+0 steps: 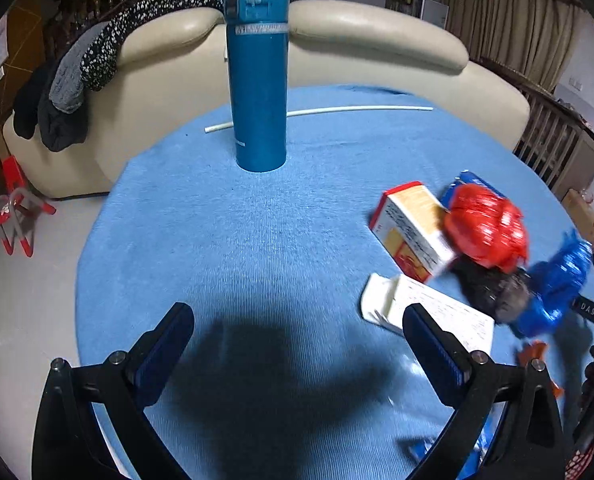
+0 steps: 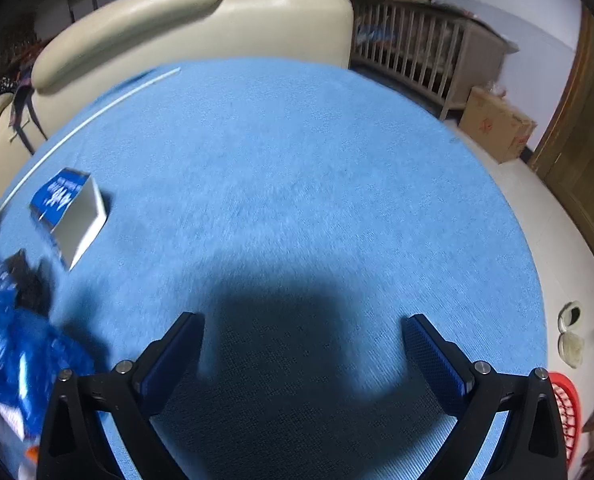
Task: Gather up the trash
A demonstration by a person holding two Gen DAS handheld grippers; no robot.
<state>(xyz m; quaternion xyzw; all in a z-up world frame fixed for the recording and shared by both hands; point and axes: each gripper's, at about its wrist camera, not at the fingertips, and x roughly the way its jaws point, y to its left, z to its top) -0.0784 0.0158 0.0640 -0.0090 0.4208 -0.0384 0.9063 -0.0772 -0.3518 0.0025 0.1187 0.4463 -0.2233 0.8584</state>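
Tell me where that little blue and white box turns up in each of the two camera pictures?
Left wrist view: the blue and white box peeks out at right of centre, mostly hidden behind the red bag.
Right wrist view: the same box lies in plain sight at the left edge of the blue tablecloth.
Shared landmark: the thin white rod lying along the table's far side.

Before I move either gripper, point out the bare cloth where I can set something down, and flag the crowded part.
Bare cloth: the wide stretch ahead of the right gripper, right of the blue-and-white box; also between the blue flask and the left gripper. Crowded: the cluster of orange box, red wrapper and blue wrapper.
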